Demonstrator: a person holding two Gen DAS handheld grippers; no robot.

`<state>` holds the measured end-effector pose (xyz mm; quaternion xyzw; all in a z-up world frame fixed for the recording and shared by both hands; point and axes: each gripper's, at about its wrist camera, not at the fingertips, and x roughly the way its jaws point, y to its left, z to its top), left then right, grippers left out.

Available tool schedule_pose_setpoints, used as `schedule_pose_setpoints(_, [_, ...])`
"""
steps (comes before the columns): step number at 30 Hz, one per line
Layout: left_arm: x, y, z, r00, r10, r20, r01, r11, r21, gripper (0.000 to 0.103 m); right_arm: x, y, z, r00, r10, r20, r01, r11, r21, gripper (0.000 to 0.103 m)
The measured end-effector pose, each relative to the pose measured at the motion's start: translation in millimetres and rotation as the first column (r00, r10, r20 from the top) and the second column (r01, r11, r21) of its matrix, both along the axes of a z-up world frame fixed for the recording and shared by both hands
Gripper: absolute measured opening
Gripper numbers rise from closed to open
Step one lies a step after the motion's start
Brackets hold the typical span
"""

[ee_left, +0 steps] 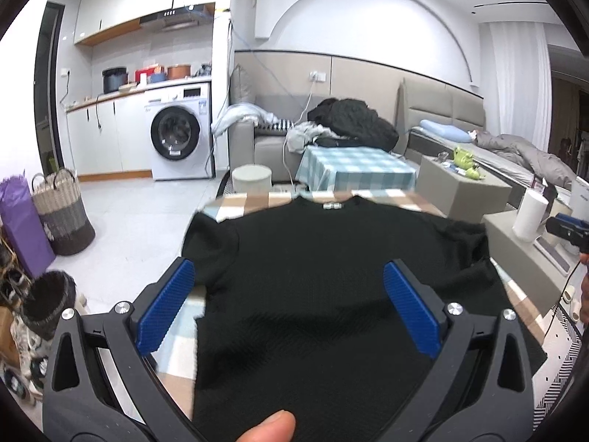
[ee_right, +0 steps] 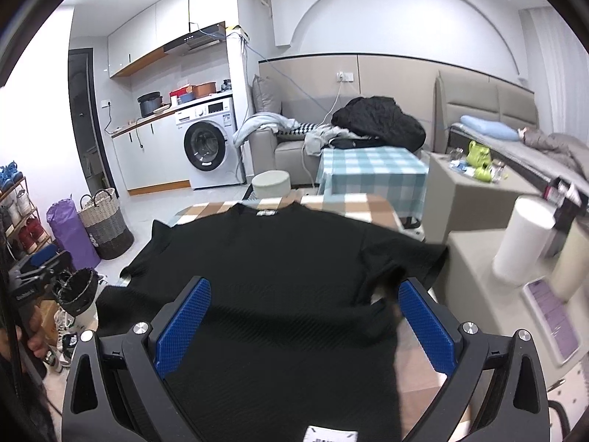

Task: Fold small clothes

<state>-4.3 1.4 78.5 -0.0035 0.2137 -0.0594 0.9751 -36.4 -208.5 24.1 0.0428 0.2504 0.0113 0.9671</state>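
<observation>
We held our left gripper [ee_left: 289,307] and right gripper [ee_right: 300,322] released, jaws spread, above a black shirt [ee_left: 331,258] lying flat on the checked table [ee_left: 243,202].

Washing machine [ee_left: 180,136] at ten o'clock, woven basket [ee_left: 60,213] at nine, checked blue table [ee_left: 355,167] at twelve, paper roll [ee_left: 530,213] at three.

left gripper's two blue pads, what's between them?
Only the black knit short-sleeved top, spread on the brown-and-white checked tablecloth, lies between the open left gripper's pads in the left wrist view.
</observation>
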Motion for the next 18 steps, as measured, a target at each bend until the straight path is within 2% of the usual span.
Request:
schedule_pose_setpoints(6, [-22, 34, 76, 0.998, -0.002, 0.058, 0.001, 1.0, 0.022, 0.102, -9, 1, 63, 1.0, 0.008, 0.02, -0.008, 1.0, -0.016, 0.103])
schedule_pose_setpoints(12, [-33, 95, 148, 0.992, 0.057, 0.112, -0.059, 0.998, 0.012, 0.102, -11, 1, 103, 0.999, 0.01, 0.04, -0.011, 1.0, 0.021, 0.103])
schedule_pose_setpoints(15, [-35, 123, 168, 0.985, 0.099, 0.139, -0.108, 0.992, 0.057, 0.102, -11, 2, 104, 0.999, 0.016, 0.041, -0.018, 0.999, 0.043, 0.103])
schedule_pose_setpoints(18, [-27, 144, 164, 0.986, 0.127, 0.104, -0.136, 0.988, 0.08, 0.102, -6, 2, 80, 1.0, 0.027, 0.008, -0.028, 0.995, 0.095, 0.103])
